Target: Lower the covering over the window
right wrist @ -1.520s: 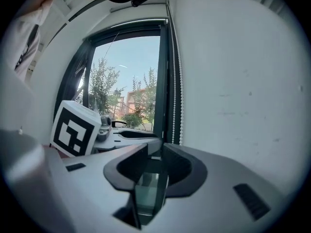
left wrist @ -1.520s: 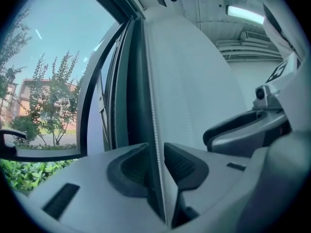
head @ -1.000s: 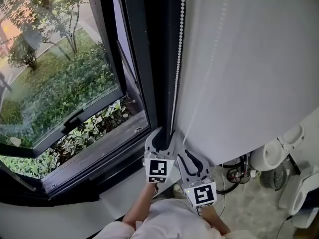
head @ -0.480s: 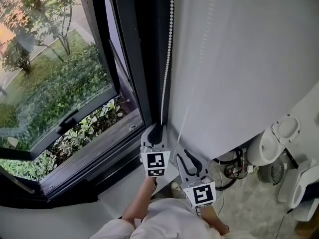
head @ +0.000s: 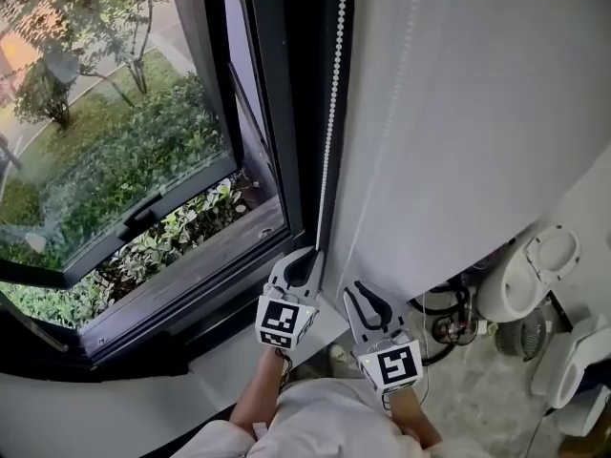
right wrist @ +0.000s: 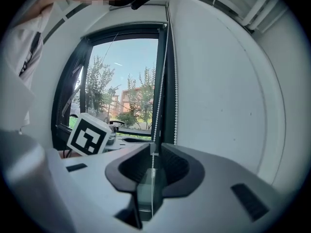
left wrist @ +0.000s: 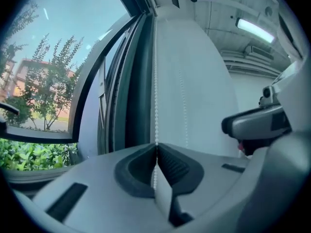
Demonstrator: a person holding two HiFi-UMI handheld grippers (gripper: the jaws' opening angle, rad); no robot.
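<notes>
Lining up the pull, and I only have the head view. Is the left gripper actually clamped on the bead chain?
Observer: Yes. In the left gripper view the left gripper has just closed, its jaws pinching the bead chain.
Operator: And the right one?
Observer: In the right gripper view the right gripper has just been closing, but a narrow gap remains. The other strand hangs in it, not visibly pinched.
</notes>
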